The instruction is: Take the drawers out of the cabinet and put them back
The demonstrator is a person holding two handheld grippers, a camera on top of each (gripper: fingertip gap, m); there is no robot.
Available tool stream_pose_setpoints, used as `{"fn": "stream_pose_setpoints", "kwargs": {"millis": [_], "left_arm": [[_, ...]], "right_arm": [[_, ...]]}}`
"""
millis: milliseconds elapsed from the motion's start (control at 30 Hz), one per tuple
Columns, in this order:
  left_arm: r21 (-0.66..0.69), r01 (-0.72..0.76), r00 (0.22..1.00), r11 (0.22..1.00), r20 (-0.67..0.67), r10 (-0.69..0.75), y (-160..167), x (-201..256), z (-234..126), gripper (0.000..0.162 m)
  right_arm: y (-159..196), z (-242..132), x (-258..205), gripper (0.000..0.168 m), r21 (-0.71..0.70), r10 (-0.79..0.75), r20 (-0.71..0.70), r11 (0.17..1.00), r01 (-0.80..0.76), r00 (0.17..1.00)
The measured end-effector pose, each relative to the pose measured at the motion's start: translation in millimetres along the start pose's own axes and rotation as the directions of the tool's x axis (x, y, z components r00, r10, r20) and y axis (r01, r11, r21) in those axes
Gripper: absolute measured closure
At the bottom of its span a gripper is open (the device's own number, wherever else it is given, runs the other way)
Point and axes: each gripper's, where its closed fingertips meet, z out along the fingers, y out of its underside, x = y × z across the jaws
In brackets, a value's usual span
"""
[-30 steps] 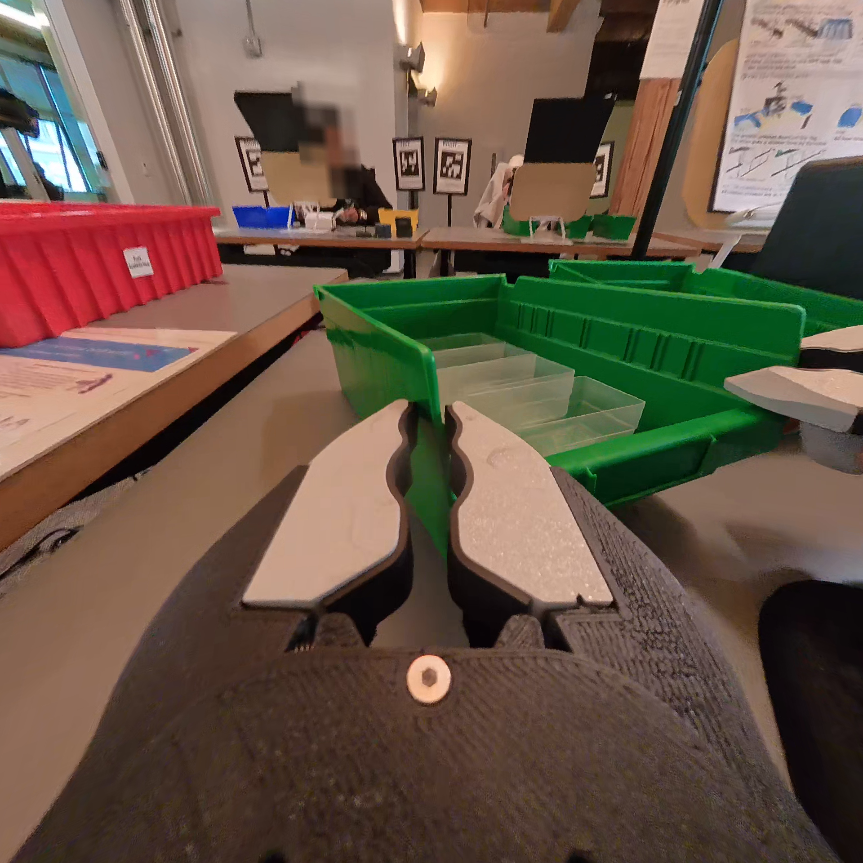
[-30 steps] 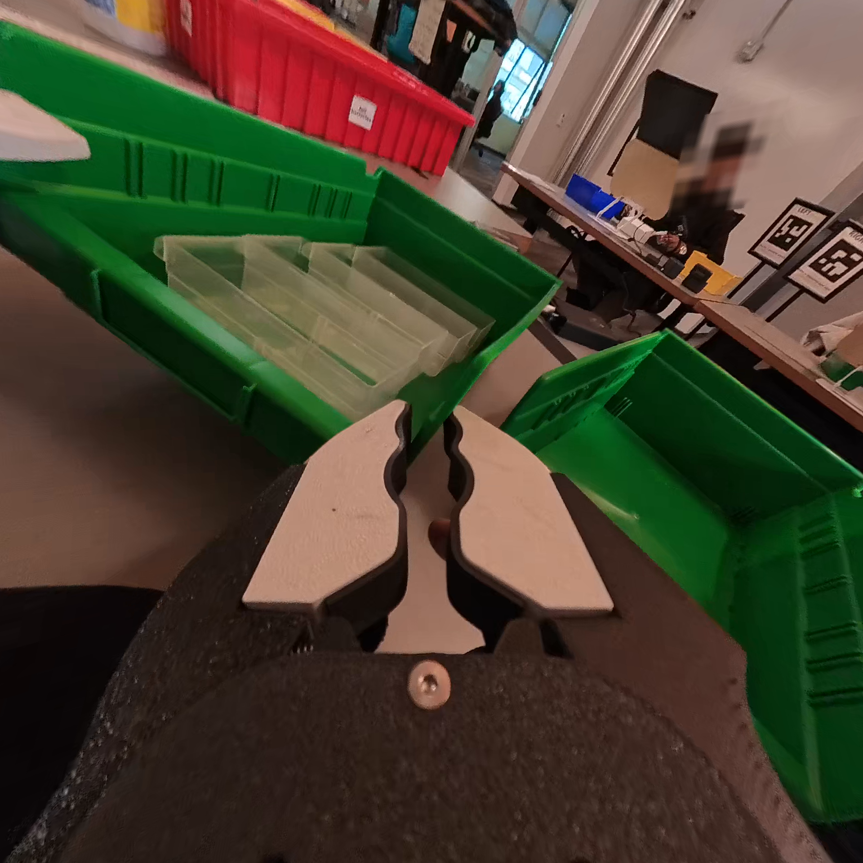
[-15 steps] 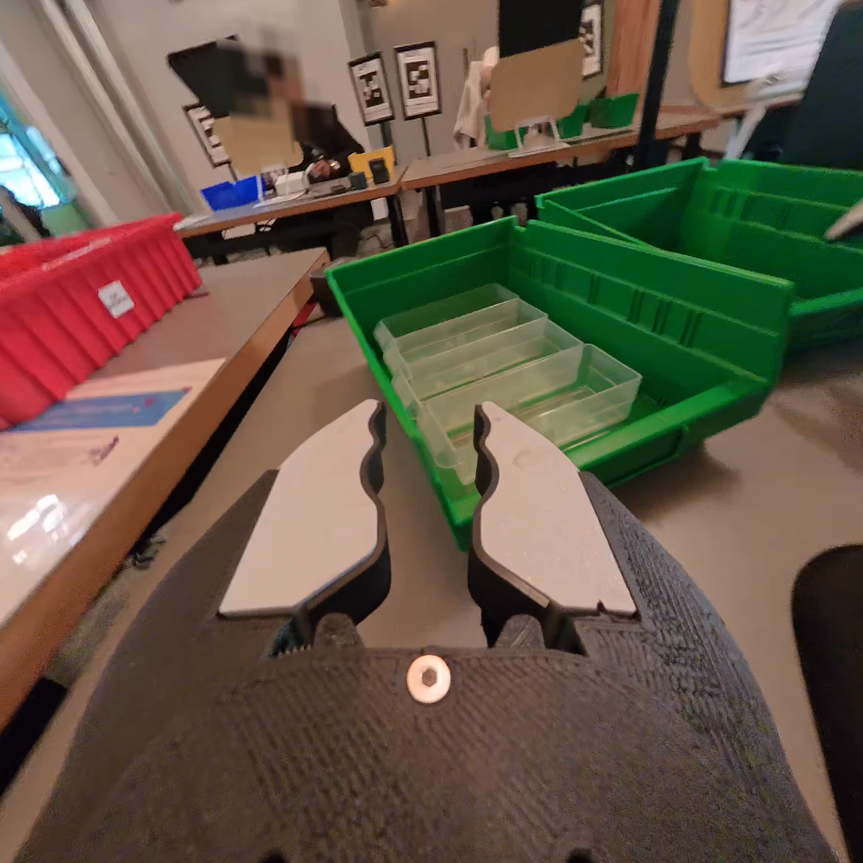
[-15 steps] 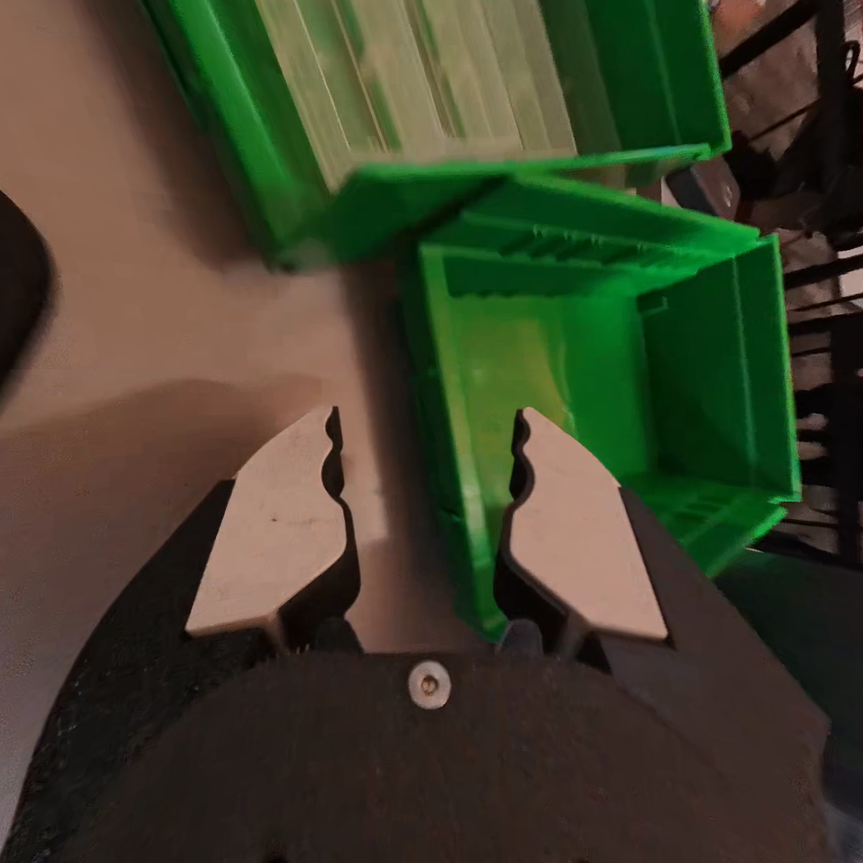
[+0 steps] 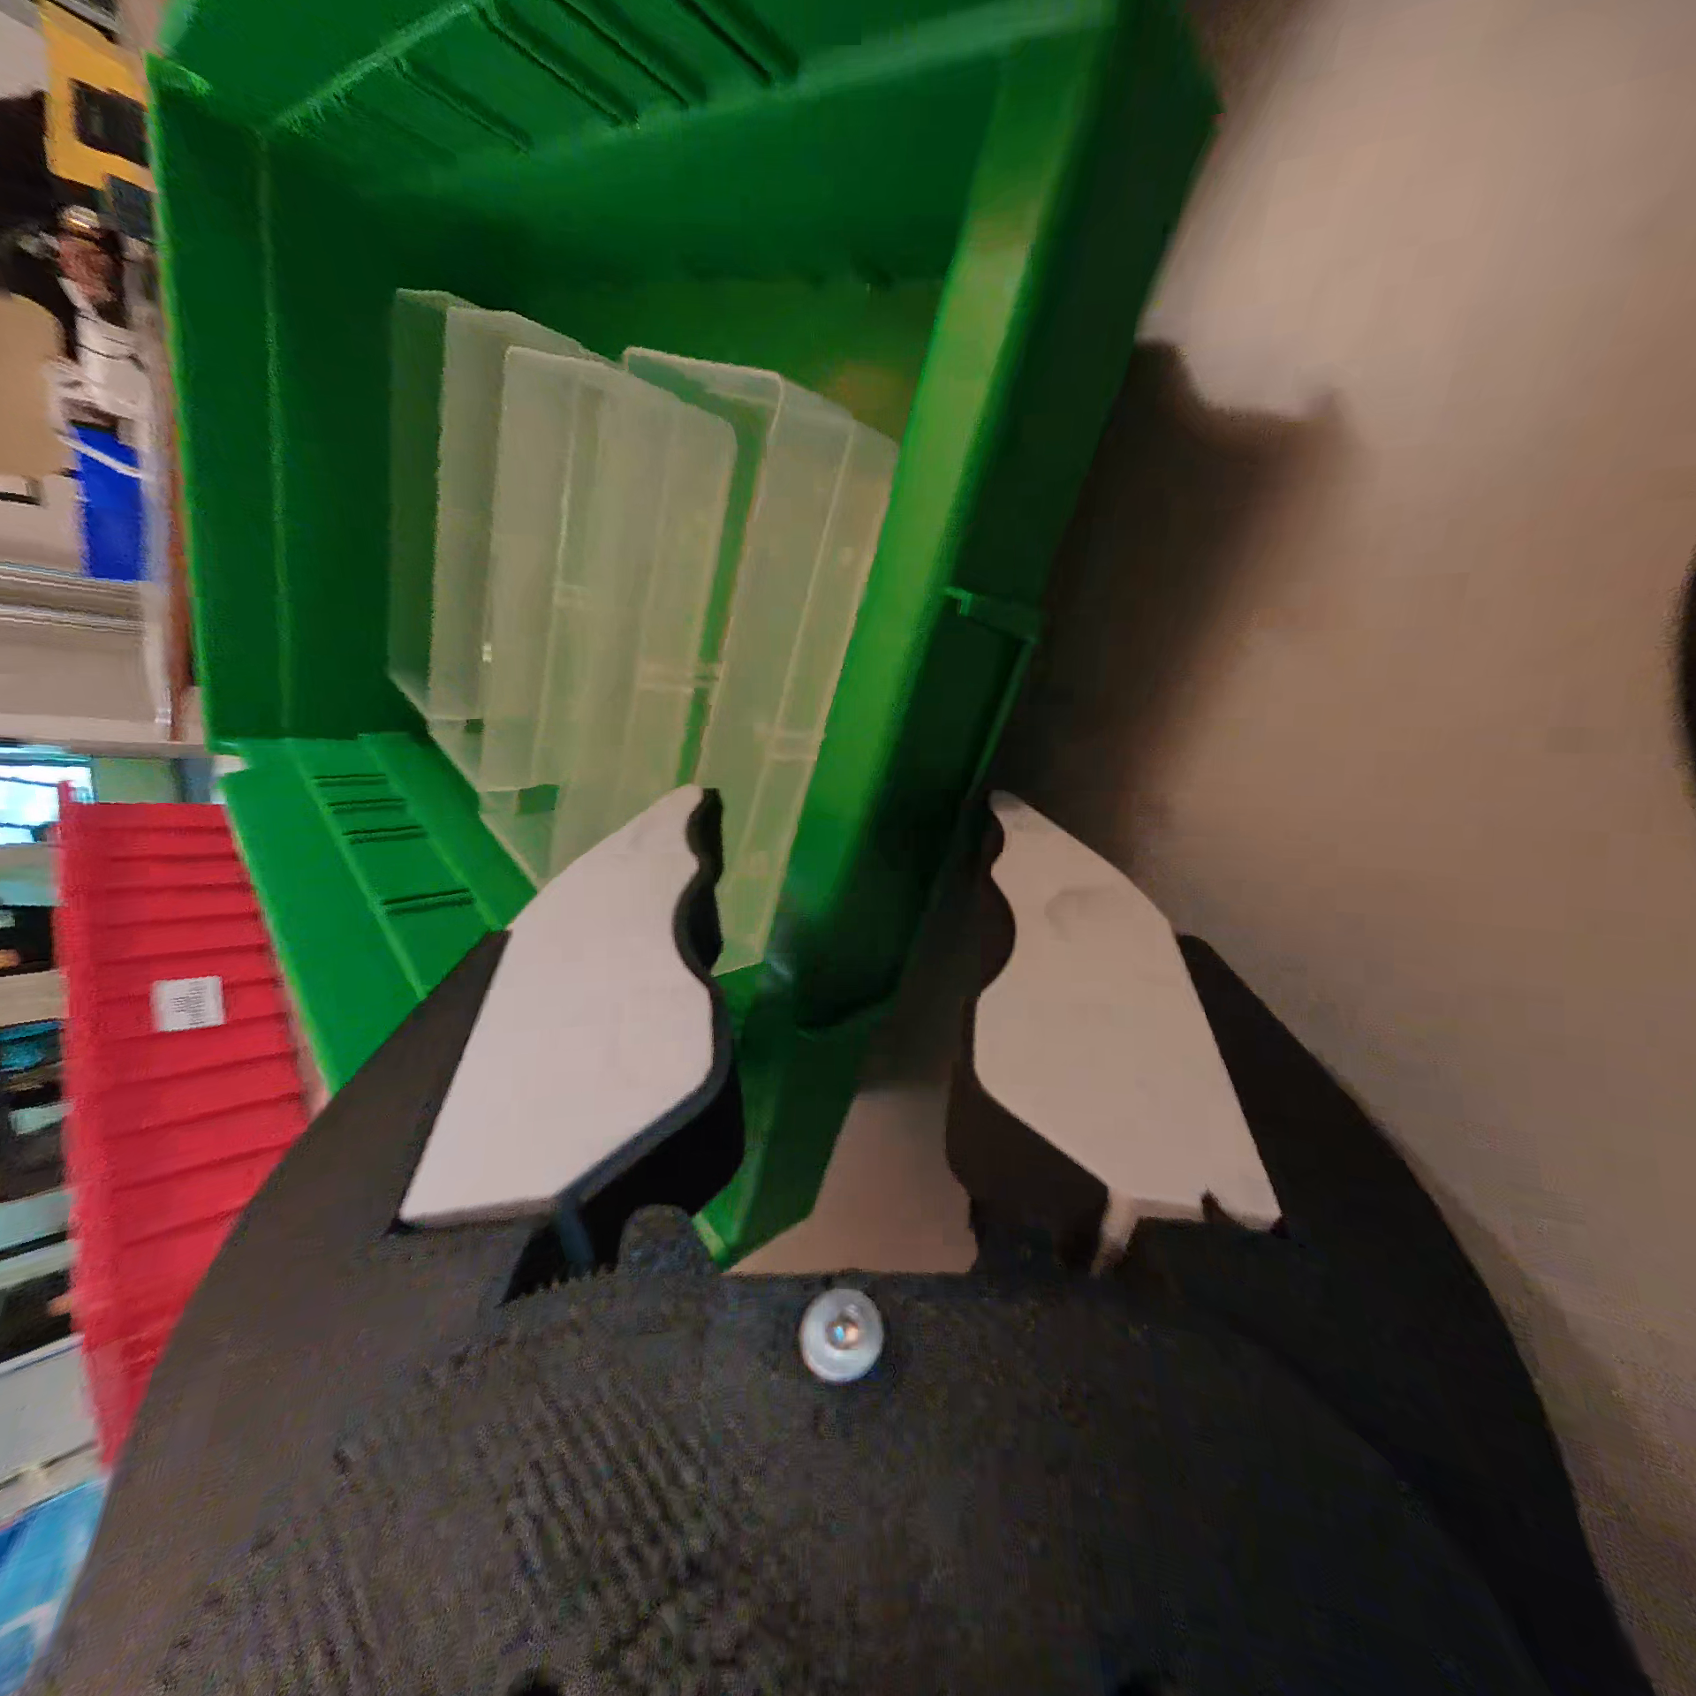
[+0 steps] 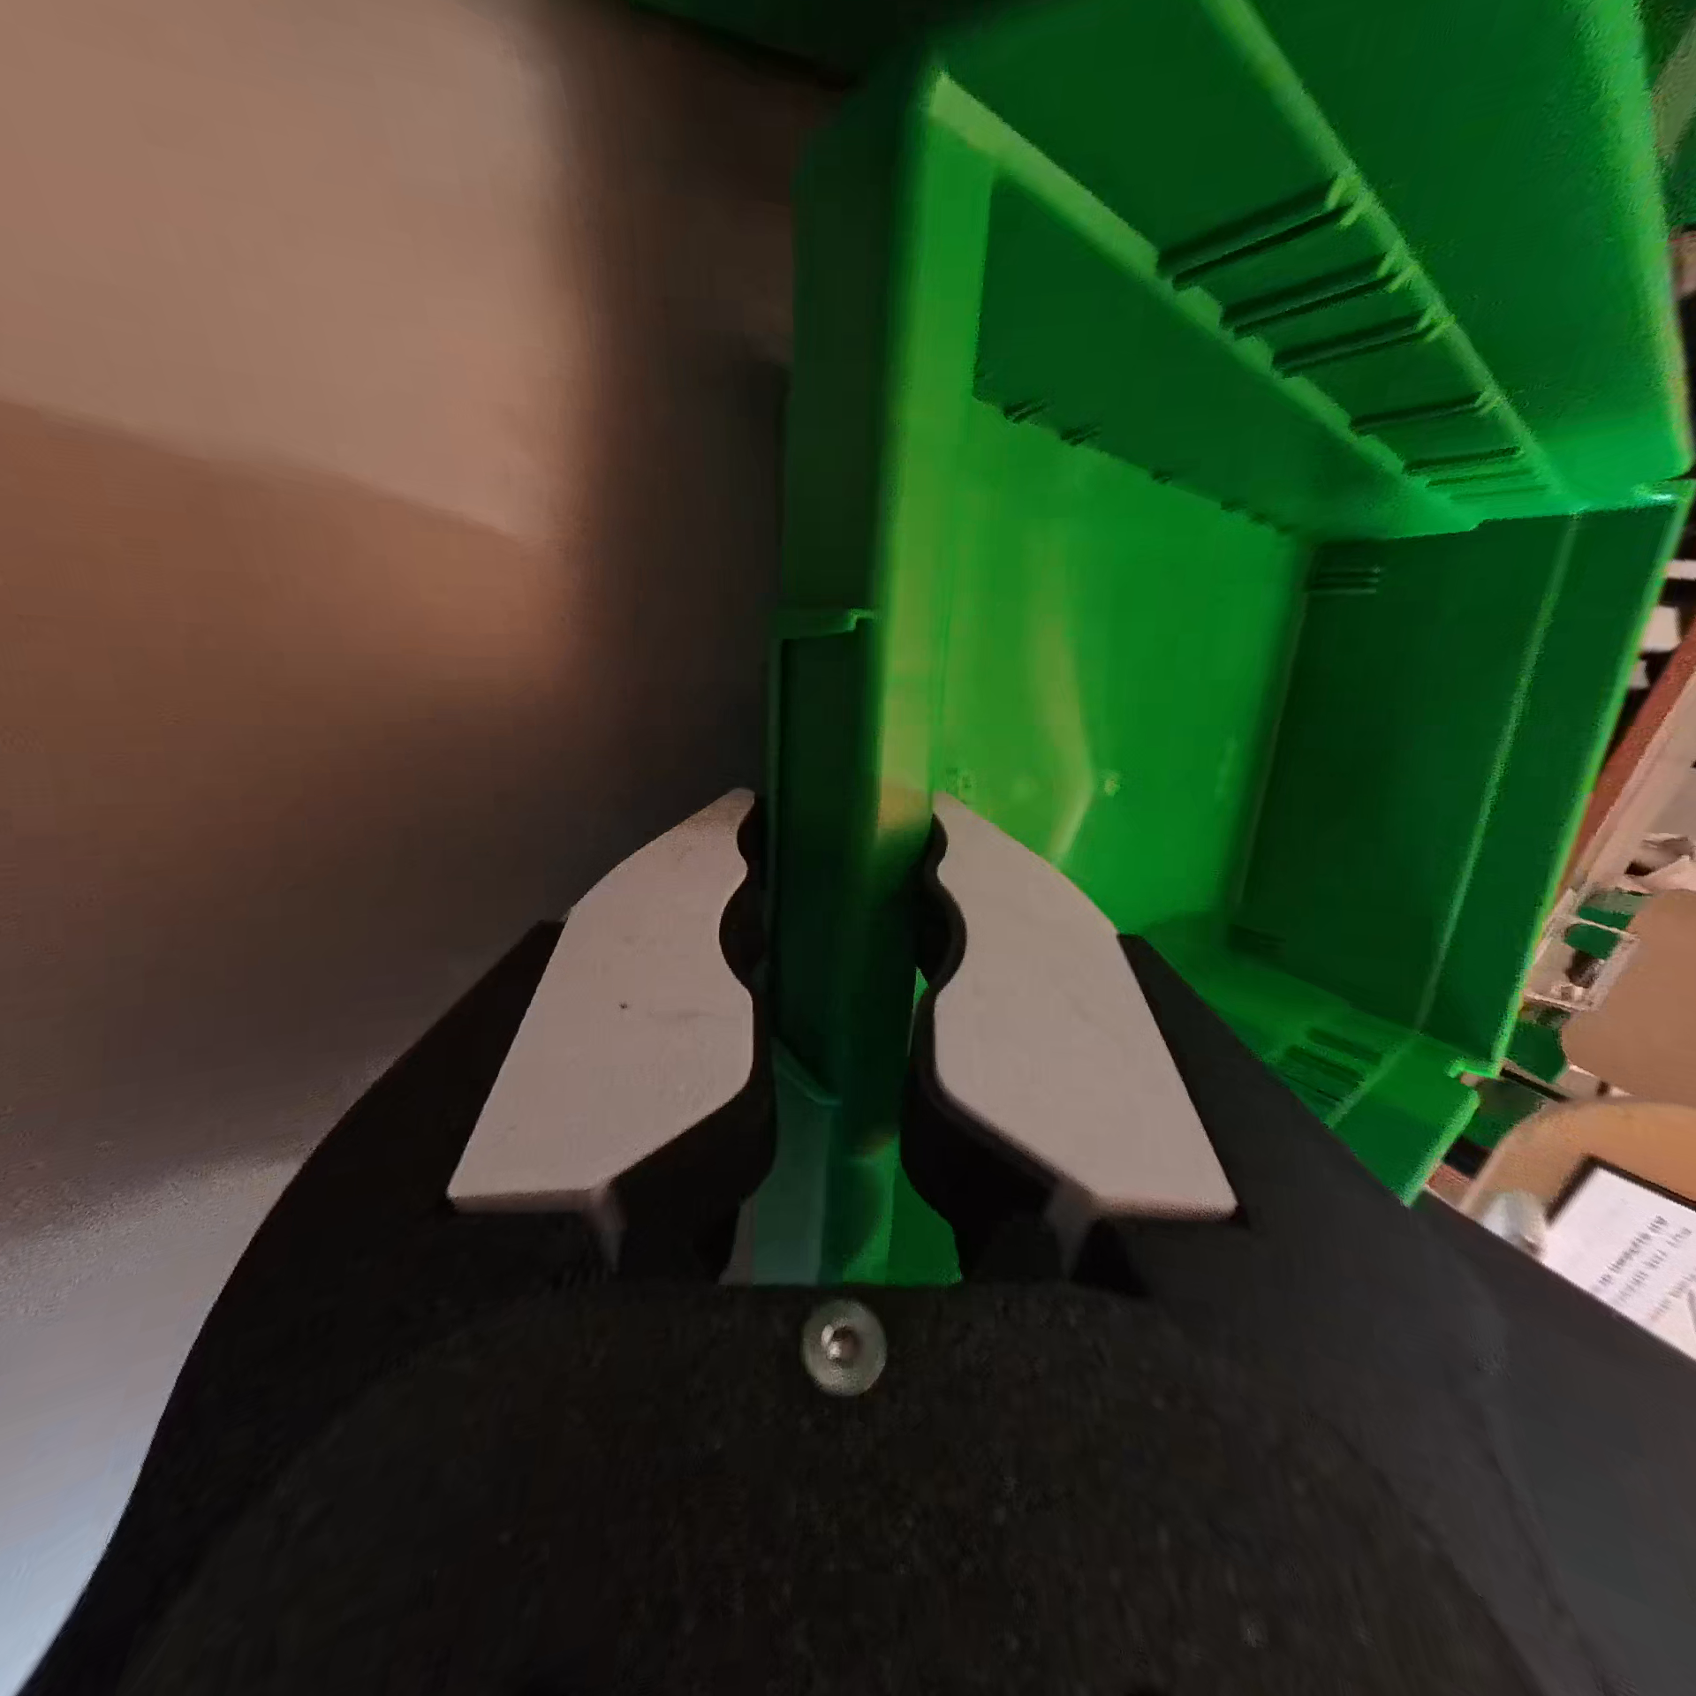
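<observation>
Several clear plastic drawers (image 5: 596, 551) lie side by side in a green bin (image 5: 1009, 275) on the table. My left gripper (image 5: 849, 798) is turned on its side and open. It straddles this bin's front wall (image 5: 881, 826), one finger inside next to a drawer and one outside, with a gap to the wall. In the right wrist view a second green bin (image 6: 1147, 688) holds nothing. My right gripper (image 6: 844, 798) is shut on its front wall (image 6: 835, 918), with both pads pressed against it.
A red ribbed bin (image 5: 165, 1055) stands on the neighbouring table beyond the green bin. The grey-brown tabletop (image 5: 1377, 642) runs along the outside of both bins and also shows in the right wrist view (image 6: 367, 551). Papers (image 6: 1606, 1257) lie past the second bin.
Both grippers rolled onto their sides and came down over the bins' front walls. The left opened wide. The right opened, then closed on the second bin's wall.
</observation>
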Motion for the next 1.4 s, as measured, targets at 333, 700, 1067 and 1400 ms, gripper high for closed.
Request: {"fn": "stream_pose_setpoints", "kwargs": {"millis": [333,700,1067,1400], "left_arm": [[0.054,-0.198,0.978,0.979,0.084,0.193,-0.8,3.9,4.8,0.127],[0.097,-0.261,0.964,0.961,0.081,0.253,-22.2,10.8,9.0,0.129],[0.161,-0.291,0.957,0.943,0.037,0.289,-90.2,25.3,33.1,0.128],[0.188,-0.274,0.962,0.943,0.043,0.271,-127.7,22.8,58.0,0.129]], "right_arm": [[-38.5,-128.7,24.1,0.139,0.253,0.076,-0.07,0.966,-0.056,0.995],[57.7,-350.8,14.0,0.139,0.485,0.346,-0.371,0.864,-0.138,0.862],[273.9,-334.1,-81.6,0.138,0.128,0.505,-0.494,0.847,-0.515,0.707],[410.4,-192.5,-128.6,0.138,-0.134,0.538,-0.442,0.751,-0.646,0.717]]}}
